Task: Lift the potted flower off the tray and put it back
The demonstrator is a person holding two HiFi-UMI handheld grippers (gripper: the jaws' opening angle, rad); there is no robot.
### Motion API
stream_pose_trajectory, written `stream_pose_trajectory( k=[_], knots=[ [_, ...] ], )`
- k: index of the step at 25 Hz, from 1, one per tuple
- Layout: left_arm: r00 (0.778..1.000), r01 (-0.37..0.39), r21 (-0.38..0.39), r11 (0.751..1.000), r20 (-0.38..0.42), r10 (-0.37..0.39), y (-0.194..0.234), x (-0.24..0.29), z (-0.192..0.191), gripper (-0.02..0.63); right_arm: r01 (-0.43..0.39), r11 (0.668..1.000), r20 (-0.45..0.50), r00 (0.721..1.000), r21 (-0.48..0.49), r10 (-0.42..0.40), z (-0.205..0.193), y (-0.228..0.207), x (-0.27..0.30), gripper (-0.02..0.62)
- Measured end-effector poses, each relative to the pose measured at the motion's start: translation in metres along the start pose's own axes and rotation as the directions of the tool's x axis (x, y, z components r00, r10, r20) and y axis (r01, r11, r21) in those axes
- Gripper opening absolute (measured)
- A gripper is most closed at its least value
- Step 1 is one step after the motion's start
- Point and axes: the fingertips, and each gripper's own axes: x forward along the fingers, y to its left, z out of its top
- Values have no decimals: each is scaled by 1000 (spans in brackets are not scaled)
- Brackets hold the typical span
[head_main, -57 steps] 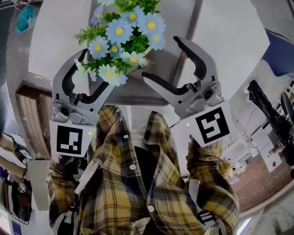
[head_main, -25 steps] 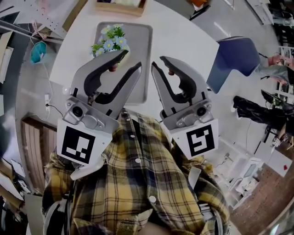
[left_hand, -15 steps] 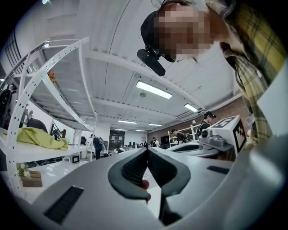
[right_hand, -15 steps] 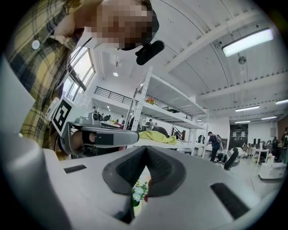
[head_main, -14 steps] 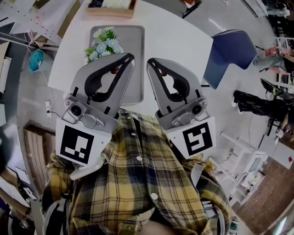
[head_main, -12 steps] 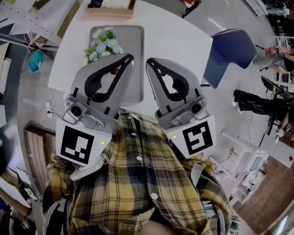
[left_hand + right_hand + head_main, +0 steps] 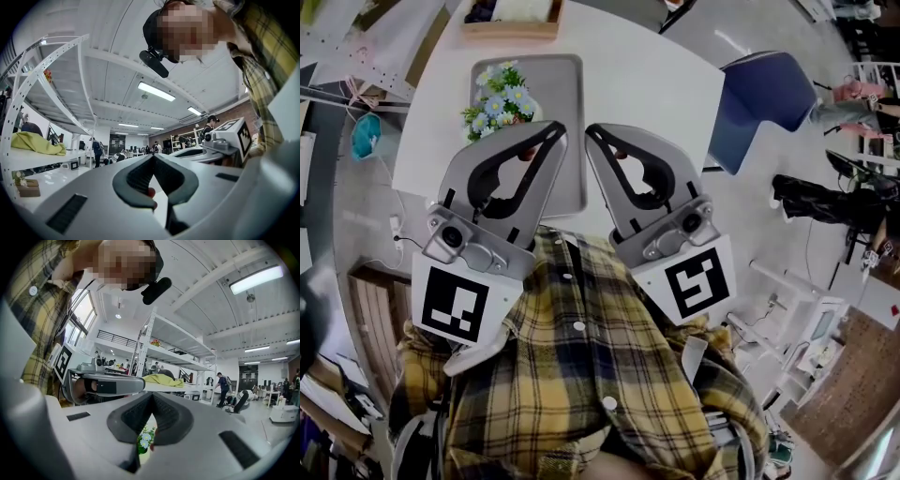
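Left tongs (image 7: 551,131) and right tongs (image 7: 595,131), parted earlier, now clenched empty; potted flower (image 7: 495,101) stands on tray (image 7: 563,94).

I wear a yellow-and-dark plaid shirt (image 7: 581,394) with white buttons (image 7: 578,326) down its front. Left of that button row, my left gripper (image 7: 555,129) is a pale grey shell with black ribbed jaw linings and a white left cube (image 7: 450,309) printed with black squares. Right of the row, my right gripper (image 7: 592,131) matches it, with its own right cube (image 7: 696,283).

Surroundings from above.
White table (image 7: 647,84), 1 wooden box (image 7: 511,19) at its far edge; 1 blue chair (image 7: 759,103) beside it; teal item (image 7: 364,136), possibly cloth.
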Motion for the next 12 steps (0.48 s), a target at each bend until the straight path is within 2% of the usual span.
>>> stream_pose_trajectory(
  k=[12],
  knots=[
    [1000,18,-4,1000,-24,-18,-1,1,-3,8,-1,1000,-18,1000,14,2,-2,0,2,-3]
  ],
)
